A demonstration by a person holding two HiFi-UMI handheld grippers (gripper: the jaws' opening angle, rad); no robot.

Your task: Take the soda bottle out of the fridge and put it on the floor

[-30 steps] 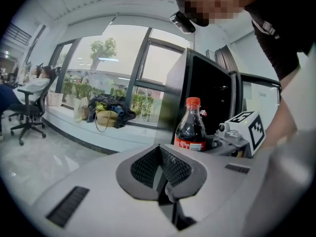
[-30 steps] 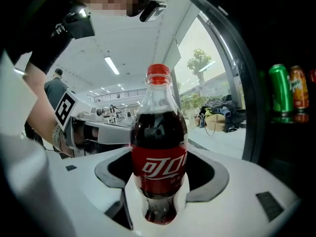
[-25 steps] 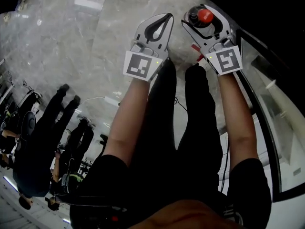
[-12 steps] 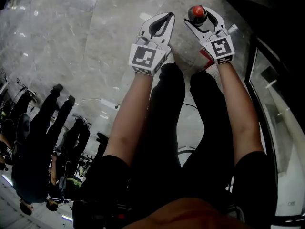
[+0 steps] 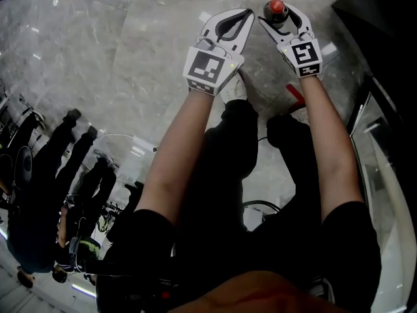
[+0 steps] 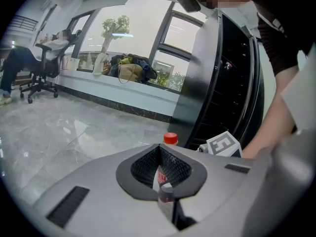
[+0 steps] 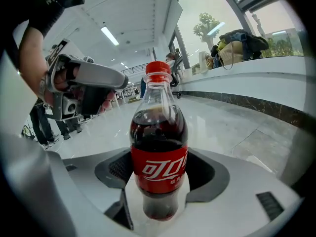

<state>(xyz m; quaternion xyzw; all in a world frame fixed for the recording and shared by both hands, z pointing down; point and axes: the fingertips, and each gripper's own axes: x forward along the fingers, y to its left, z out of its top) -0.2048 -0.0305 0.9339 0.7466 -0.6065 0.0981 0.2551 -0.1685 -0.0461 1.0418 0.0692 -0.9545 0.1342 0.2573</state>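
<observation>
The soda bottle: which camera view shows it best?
The right gripper view: the soda bottle fills the middle, upright between the jaws, label and red cap clear. The head view shows only its cap from above; the left gripper view only the cap and a sliver behind the jaws.

Of the soda bottle (image 5: 277, 6) the head view shows only the red cap; the right gripper (image 5: 279, 18) hides its body. Whether its base touches the floor (image 5: 98, 57) cannot be told. The fridge (image 6: 232, 83) beside it is cut off.
</observation>
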